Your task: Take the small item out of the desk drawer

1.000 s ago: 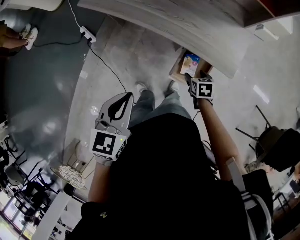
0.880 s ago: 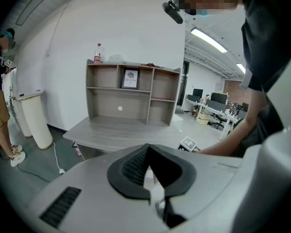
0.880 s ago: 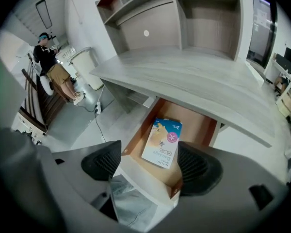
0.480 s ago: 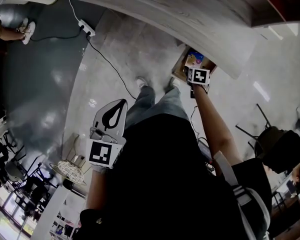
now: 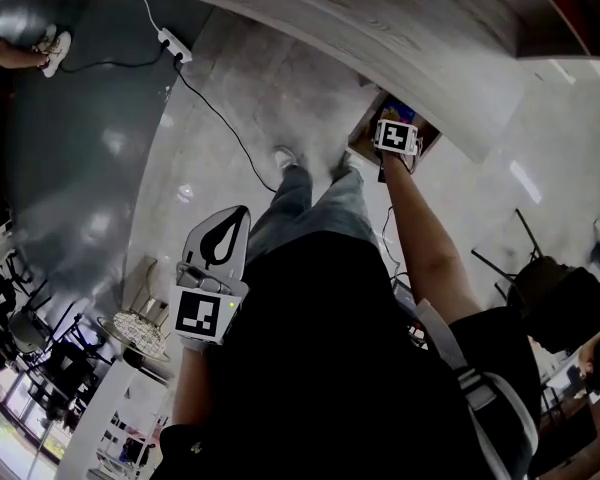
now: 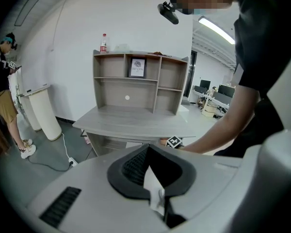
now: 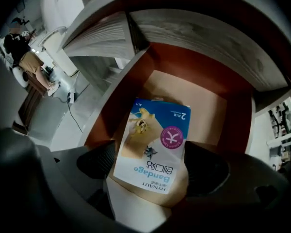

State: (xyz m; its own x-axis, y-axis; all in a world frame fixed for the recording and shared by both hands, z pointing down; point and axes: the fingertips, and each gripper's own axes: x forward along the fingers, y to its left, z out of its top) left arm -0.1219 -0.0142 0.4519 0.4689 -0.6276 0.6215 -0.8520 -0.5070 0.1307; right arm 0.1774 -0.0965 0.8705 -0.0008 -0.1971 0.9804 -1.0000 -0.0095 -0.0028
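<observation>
right hand-held gripper (image 7: 151, 163): jaws just opened wide astride flat glossy bandage packet (image 7: 154, 139) | left hand-held gripper (image 6: 147, 152): closed

The person wears a black short-sleeved top (image 5: 320, 368), pale blue jeans (image 5: 310, 213) and light shoes (image 5: 283, 156). The left claw (image 5: 230, 223) is a pale grey shell around black ribbed pads. It and the right claw (image 5: 397, 133) each carry a cube printed with black-and-white square markers.

The open desk drawer (image 7: 211, 103) holds one flat bandage packet (image 7: 153, 149).
</observation>
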